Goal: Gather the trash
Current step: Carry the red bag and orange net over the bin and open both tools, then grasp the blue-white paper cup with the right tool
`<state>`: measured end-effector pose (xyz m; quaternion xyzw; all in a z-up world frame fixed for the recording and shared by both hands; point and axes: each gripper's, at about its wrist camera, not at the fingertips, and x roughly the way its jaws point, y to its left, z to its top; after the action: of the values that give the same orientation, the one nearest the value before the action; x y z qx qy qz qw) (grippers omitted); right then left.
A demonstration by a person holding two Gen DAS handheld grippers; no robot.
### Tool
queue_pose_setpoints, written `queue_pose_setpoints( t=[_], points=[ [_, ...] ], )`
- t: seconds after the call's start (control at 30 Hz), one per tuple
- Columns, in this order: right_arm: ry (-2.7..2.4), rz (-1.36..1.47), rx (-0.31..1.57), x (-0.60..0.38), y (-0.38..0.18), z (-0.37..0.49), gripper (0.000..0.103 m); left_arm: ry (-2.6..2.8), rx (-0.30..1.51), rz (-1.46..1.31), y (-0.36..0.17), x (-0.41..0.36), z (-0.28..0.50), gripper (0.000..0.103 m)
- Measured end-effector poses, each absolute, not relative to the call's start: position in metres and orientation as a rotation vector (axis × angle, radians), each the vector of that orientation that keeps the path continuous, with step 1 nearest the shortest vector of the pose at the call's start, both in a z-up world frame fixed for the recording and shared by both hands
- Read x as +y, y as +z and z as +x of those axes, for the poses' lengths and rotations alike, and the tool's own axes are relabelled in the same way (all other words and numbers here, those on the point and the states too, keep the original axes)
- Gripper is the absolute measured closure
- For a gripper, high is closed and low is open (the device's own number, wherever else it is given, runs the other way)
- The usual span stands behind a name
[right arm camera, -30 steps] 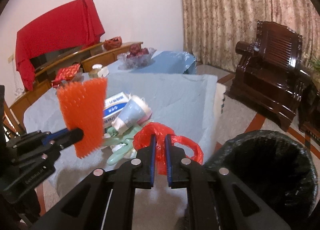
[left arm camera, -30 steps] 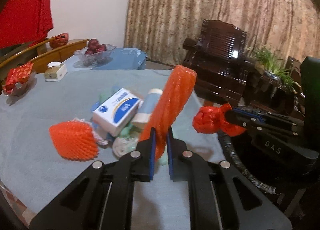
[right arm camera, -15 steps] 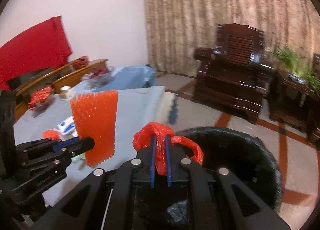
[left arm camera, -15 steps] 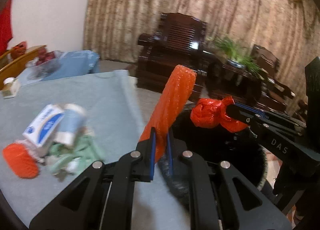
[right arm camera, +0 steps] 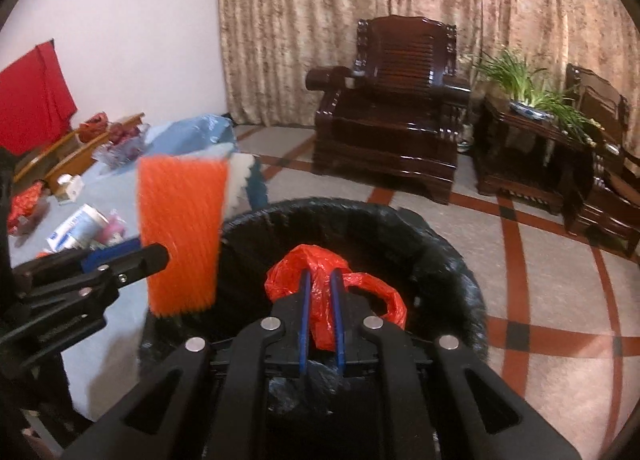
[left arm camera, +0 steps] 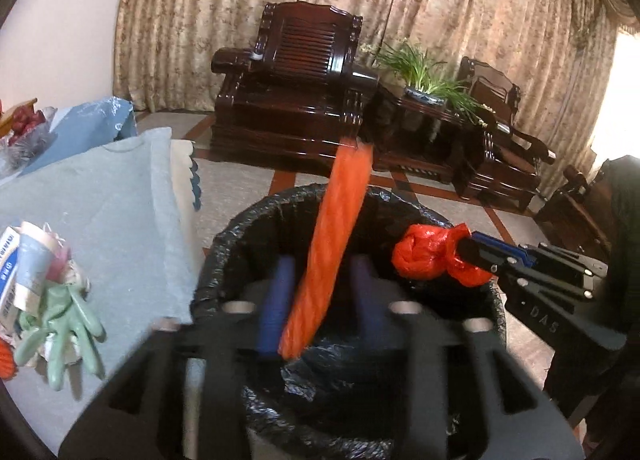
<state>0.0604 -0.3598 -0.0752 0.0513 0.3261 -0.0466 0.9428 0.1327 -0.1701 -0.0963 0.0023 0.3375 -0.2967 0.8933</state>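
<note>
1. Counter (left arm camera: pixel 104 212): one, covered in pale blue-grey cloth, at the left of both views; its edge stands just beside the bin
2. Floor (right arm camera: pixel 540 260): pale, crossed by red-brown bands with dark squares
3. Curtain (right arm camera: pixel 360 20): beige patterned, across the back wall
4. Dark wooden armchairs (right arm camera: pixel 392 116): two in view, with one dark side table between them bearing one green plant (right arm camera: pixel 528 88)
5. Bin (right arm camera: pixel 440 252): one, round, lined with a black bag, standing on the floor beneath both claws
6. Left claw (left arm camera: pixel 320 292): blurred, blue pads spread wide; one orange foam net sleeve (left arm camera: pixel 336 244) stands tilted between the pads over the bin mouth, touching neither pad as far as can be told
7. Right claw (right arm camera: pixel 320 300): narrow, pinching one crumpled red plastic bag (right arm camera: pixel 316 272) above the bin opening
8. Remaining on the counter: one blue-and-white box (right arm camera: pixel 72 228), one pale green glove (left arm camera: pixel 68 336), one small white item (right arm camera: pixel 70 188); further trash too blurred to count
9. Red cloth (right arm camera: pixel 32 104): one, hanging at the far left wall
</note>
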Motion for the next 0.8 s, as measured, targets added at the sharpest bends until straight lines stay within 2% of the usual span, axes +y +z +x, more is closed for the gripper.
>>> queue_pose_setpoints(
  t=[0.07,0.13,0.2,0.23,0.27,0.3,0.4,0.5,0.8],
  points=[
    [-0.110,0.103,0.667,-0.361,-0.077,0.060,0.087,-0.627,0.709,-0.005,-0.099,-0.169,0.134,0.054],
    [-0.125,0.104,0.667,-0.362,-0.078,0.060,0.069,-0.623,0.710,-0.008,-0.101,-0.164,0.134,0.047],
    [-0.133,0.105,0.656,-0.361,-0.076,0.060,0.041,-0.608,0.703,-0.013,-0.098,-0.156,0.134,0.042],
    [-0.137,0.105,0.648,-0.359,-0.074,0.059,0.032,-0.589,0.693,-0.014,-0.095,-0.152,0.134,0.038],
    [-0.143,0.106,0.632,-0.357,-0.072,0.058,0.018,-0.568,0.683,-0.014,-0.093,-0.147,0.134,0.036],
    [-0.143,0.112,0.611,-0.354,-0.070,0.057,0.012,-0.555,0.676,-0.016,-0.090,-0.141,0.133,0.032],
    [-0.113,0.124,0.573,-0.349,-0.065,0.057,0.007,-0.484,0.630,-0.018,-0.078,-0.112,0.128,0.021],
    [-0.052,0.113,0.552,-0.327,-0.057,0.064,0.007,-0.400,0.585,-0.010,-0.068,-0.080,0.123,0.016],
    [0.113,0.104,0.544,-0.252,-0.053,0.096,0.006,-0.122,0.531,-0.014,-0.049,0.021,0.109,0.013]
  ],
)
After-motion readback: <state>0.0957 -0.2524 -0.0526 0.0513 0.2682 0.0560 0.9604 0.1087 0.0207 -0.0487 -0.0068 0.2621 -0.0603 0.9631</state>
